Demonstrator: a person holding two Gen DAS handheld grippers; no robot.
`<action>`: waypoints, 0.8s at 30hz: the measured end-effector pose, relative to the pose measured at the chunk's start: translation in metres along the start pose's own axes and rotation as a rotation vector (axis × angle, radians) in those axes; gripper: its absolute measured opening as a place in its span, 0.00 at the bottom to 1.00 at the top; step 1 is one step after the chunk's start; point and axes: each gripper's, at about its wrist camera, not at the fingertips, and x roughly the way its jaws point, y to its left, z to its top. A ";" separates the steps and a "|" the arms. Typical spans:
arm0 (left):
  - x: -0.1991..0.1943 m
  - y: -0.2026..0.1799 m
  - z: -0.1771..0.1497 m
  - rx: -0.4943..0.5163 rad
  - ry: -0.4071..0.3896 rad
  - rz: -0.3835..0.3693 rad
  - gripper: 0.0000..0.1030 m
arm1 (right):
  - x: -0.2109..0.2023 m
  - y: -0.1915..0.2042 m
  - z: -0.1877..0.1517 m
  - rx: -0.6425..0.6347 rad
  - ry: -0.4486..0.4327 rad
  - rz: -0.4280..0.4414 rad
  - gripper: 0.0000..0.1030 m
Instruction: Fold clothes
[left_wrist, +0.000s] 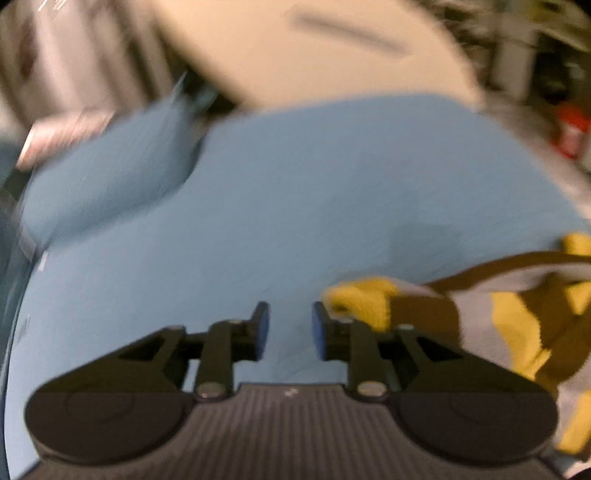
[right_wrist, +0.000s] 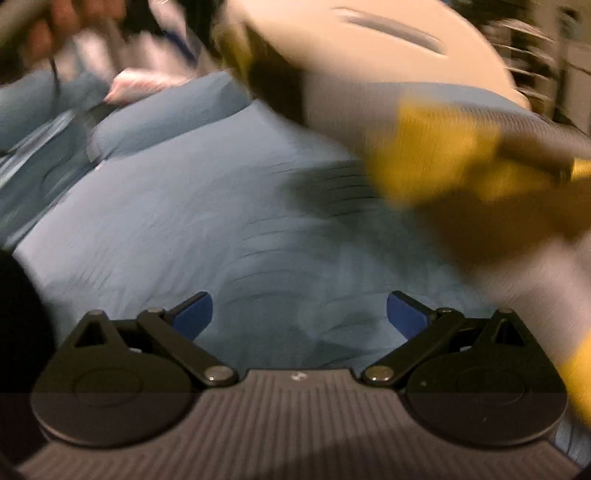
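**Both grippers free above the blue sheet, garment off to the right**

In the left wrist view, a blurred pale bundle of cloth (left_wrist: 62, 133) sits at the upper left beside a plump blue pillow (left_wrist: 110, 177). Across the middle spreads the smooth blue bed sheet (left_wrist: 295, 184), apparently the folding surface. At lower centre the left gripper (left_wrist: 290, 328) has its jaws partly apart with nothing between them; only sheet shows in the gap. Just right of its right pad lies the yellow, brown and grey patterned garment (left_wrist: 498, 314), crumpled along the right edge, a yellow corner nearly touching the pad, probably just let go or about to be taken.

In the right wrist view, the pillow (right_wrist: 159, 125) again sits at upper left. At lower centre the right gripper (right_wrist: 299, 314) has its jaws spread wide and empty over the sheet (right_wrist: 184, 221). The garment (right_wrist: 461, 166) smears across the upper right, too blurred to tell whether it hangs or lies flat.
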 end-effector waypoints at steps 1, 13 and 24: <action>0.005 0.013 -0.009 -0.009 0.002 -0.009 0.75 | -0.010 0.004 0.002 -0.048 -0.036 -0.018 1.00; 0.009 0.056 -0.059 0.014 -0.090 -0.174 0.95 | 0.057 0.013 0.036 -0.654 -0.001 -0.260 1.00; 0.016 0.087 -0.064 -0.233 -0.113 -0.394 0.98 | 0.032 0.096 0.052 -0.487 0.002 0.150 0.13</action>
